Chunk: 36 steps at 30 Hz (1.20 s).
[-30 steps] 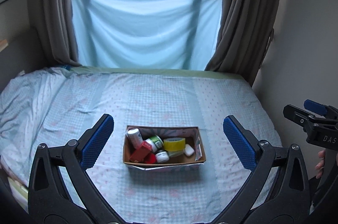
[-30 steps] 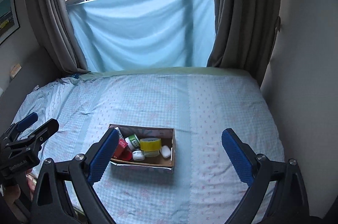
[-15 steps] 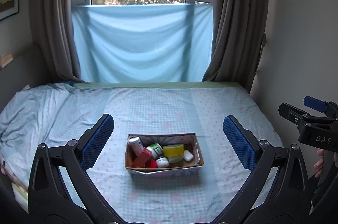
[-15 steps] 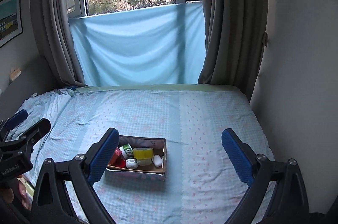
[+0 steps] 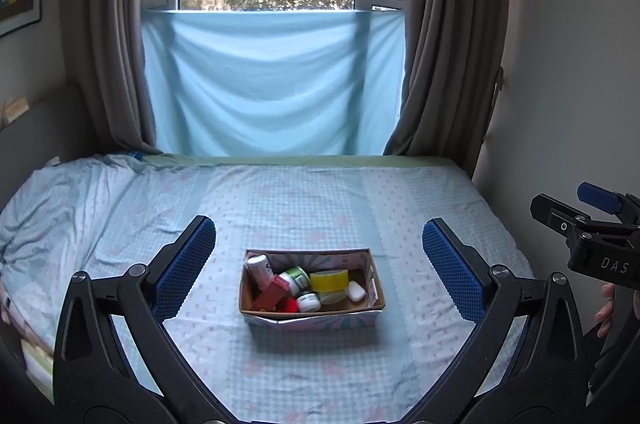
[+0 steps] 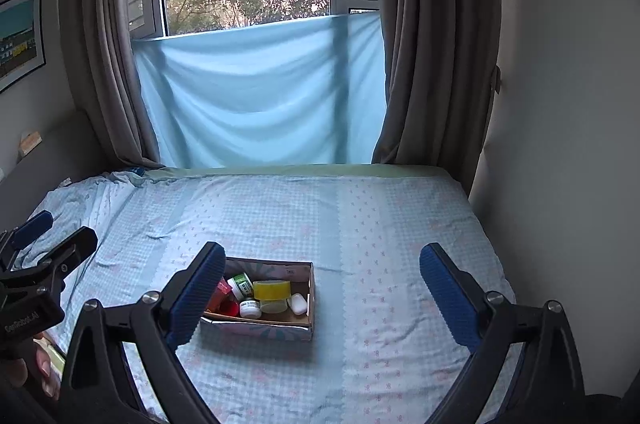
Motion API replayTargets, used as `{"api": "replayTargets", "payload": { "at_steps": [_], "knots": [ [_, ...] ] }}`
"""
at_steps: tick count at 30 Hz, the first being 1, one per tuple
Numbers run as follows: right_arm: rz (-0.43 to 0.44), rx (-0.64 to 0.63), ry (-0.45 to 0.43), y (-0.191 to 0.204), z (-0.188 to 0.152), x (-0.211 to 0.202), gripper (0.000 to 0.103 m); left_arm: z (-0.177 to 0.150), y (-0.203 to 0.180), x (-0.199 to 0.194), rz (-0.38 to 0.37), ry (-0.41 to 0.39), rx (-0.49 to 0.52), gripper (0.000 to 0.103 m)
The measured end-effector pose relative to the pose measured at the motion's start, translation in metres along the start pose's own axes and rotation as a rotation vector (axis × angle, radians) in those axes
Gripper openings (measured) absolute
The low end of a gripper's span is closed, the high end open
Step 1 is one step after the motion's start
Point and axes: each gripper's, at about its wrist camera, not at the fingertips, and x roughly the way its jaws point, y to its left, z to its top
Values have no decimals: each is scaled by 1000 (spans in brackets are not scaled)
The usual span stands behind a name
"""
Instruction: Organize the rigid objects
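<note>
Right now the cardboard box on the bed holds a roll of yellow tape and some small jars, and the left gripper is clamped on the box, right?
Not quite. The left gripper is open and clear of the cardboard box; the left wrist view shows both pads apart, empty. The box does sit on the bed with the roll of yellow tape and small jars inside.

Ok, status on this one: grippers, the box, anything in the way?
Left gripper open, empty. Right gripper open, empty. Box on the bed, bottles, jars and tape roll inside. Nothing blocking.
</note>
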Motion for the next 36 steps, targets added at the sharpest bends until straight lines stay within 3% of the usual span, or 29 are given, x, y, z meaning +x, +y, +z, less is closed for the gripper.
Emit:
{"api": "replayTargets", "payload": {
  "at_steps": [20, 36],
  "knots": [
    [16, 6, -35, 1, 0, -15, 97, 1, -5, -13, 32, -30, 21, 103],
    [13, 4, -35, 4, 2, -14, 97, 0, 0, -10, 9, -35, -20, 103]
  ]
}}
